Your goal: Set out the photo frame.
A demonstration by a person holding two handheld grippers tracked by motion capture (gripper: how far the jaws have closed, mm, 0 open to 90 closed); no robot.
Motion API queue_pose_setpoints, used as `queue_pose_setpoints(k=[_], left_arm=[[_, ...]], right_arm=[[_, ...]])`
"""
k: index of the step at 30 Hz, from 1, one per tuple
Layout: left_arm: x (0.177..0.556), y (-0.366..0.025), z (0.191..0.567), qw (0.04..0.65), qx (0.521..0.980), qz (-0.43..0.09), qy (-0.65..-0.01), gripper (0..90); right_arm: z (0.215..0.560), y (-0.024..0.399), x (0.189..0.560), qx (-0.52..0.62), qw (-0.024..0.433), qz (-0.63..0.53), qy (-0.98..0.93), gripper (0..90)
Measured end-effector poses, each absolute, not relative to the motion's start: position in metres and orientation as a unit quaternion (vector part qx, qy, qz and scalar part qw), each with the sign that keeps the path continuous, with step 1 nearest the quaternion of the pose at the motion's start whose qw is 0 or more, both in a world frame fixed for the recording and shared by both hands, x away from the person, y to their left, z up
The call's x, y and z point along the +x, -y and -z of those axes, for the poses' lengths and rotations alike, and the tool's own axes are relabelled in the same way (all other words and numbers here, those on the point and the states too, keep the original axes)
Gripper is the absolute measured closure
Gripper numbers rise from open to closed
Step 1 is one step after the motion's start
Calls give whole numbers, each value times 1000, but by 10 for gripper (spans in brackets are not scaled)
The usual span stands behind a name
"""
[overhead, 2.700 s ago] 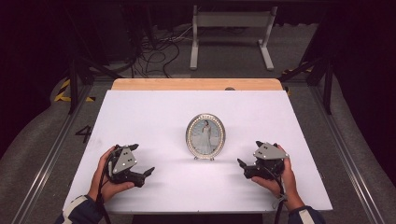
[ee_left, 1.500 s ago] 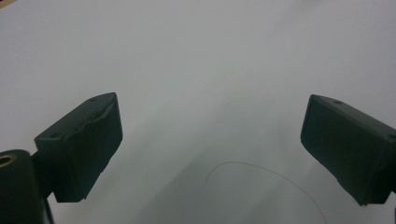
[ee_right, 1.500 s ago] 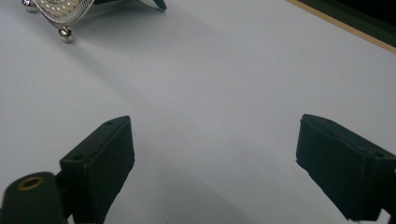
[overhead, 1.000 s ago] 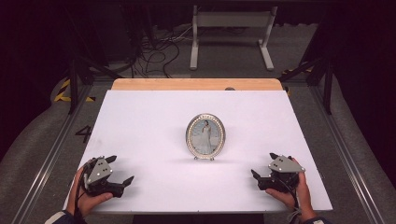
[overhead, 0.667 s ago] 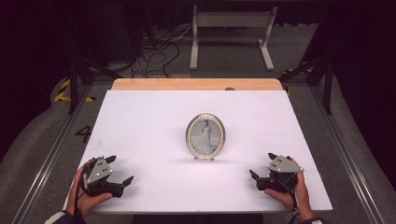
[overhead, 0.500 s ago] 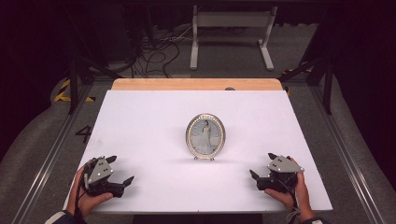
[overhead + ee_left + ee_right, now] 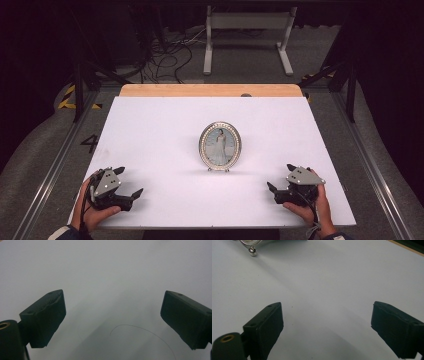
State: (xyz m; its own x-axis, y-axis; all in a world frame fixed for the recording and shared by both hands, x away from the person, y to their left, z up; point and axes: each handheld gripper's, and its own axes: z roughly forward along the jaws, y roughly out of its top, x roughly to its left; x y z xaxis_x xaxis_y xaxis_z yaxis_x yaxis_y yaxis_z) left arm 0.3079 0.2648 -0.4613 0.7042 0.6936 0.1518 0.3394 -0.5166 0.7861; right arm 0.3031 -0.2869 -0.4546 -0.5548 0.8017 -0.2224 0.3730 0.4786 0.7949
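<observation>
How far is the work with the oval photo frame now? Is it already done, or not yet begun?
Done, by the look of it: the oval photo frame stands upright on its small feet in the middle of the white table. In hand: nothing. The left claw and right claw rest open near the table's front edge, well apart from the frame. Left: nothing obvious, unless the frame must be moved.

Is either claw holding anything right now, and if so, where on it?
Nothing is held. The left claw and right claw are both open and empty, apart from the frame.
</observation>
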Motion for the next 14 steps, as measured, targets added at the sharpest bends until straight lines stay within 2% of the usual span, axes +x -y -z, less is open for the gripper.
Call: queue_pose_setpoints(k=[14], left_arm=[[313,-264,462,385,840,-227,-309,67]], right_arm=[[455,289,302,369,297,-363,-802,109]])
